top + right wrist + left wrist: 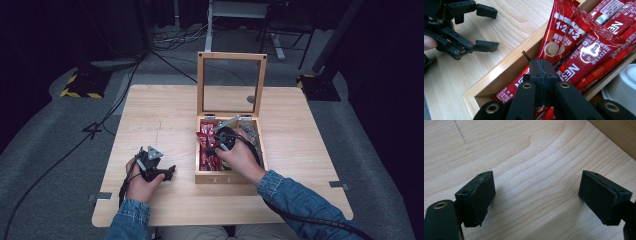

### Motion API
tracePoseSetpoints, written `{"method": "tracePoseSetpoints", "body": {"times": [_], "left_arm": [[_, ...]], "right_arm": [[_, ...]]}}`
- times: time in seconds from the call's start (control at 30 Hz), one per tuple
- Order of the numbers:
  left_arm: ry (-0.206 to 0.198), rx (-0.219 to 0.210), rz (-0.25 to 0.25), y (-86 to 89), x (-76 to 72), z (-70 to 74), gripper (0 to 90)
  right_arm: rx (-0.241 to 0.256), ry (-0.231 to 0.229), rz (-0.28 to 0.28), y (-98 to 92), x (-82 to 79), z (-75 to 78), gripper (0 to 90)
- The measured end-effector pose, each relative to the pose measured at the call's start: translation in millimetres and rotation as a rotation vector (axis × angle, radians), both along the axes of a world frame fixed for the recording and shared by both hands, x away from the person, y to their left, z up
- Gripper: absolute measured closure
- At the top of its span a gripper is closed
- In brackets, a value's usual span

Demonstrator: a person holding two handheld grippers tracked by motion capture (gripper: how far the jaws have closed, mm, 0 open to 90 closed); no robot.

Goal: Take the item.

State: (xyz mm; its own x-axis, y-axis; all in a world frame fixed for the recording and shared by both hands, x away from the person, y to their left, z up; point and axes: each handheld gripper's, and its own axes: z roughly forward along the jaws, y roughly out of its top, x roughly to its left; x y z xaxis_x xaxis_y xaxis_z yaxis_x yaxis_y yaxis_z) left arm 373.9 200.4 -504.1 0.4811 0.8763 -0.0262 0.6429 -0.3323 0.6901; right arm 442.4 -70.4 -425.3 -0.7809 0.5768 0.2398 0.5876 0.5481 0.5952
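Lab or recording studio: dark curtained surround, grey carpet [45, 150], floor cables [170, 37], hazard-striped stand bases [80, 85], lone wooden table [150, 115].

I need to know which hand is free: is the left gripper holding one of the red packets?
No: the left gripper has its jaws wide apart over the bare wooden table, with nothing between them.

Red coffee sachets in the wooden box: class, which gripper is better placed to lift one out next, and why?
Right. The right gripper is shut just above the red sachets inside the wooden box; the left gripper rests open over bare table.
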Motion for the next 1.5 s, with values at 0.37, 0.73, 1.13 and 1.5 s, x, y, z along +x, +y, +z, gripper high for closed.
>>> {"method": "tracePoseSetpoints", "body": {"times": [0.37,0.73,1.13,1.5], "left_arm": [[-0.001,0.0,0.0,0.0,0.1,0.0,14.2],[0.001,0.0,-0.001,0.0,0.4,0.0,14.1],[0.001,-0.001,-0.007,-0.5,2.5,-0.1,12.8],[0.002,0.002,-0.012,-0.9,4.0,-0.3,11.6]], "right_arm": [[0.052,-0.003,-0.011,-3.7,-1.4,4.0,90.0],[0.125,-0.011,-0.015,-13.0,-0.8,20.6,90.0],[0.182,-0.037,-0.018,-28.6,-3.4,42.2,90.0],[0.211,-0.077,-0.046,-55.8,-6.5,66.0,90.0]]}}
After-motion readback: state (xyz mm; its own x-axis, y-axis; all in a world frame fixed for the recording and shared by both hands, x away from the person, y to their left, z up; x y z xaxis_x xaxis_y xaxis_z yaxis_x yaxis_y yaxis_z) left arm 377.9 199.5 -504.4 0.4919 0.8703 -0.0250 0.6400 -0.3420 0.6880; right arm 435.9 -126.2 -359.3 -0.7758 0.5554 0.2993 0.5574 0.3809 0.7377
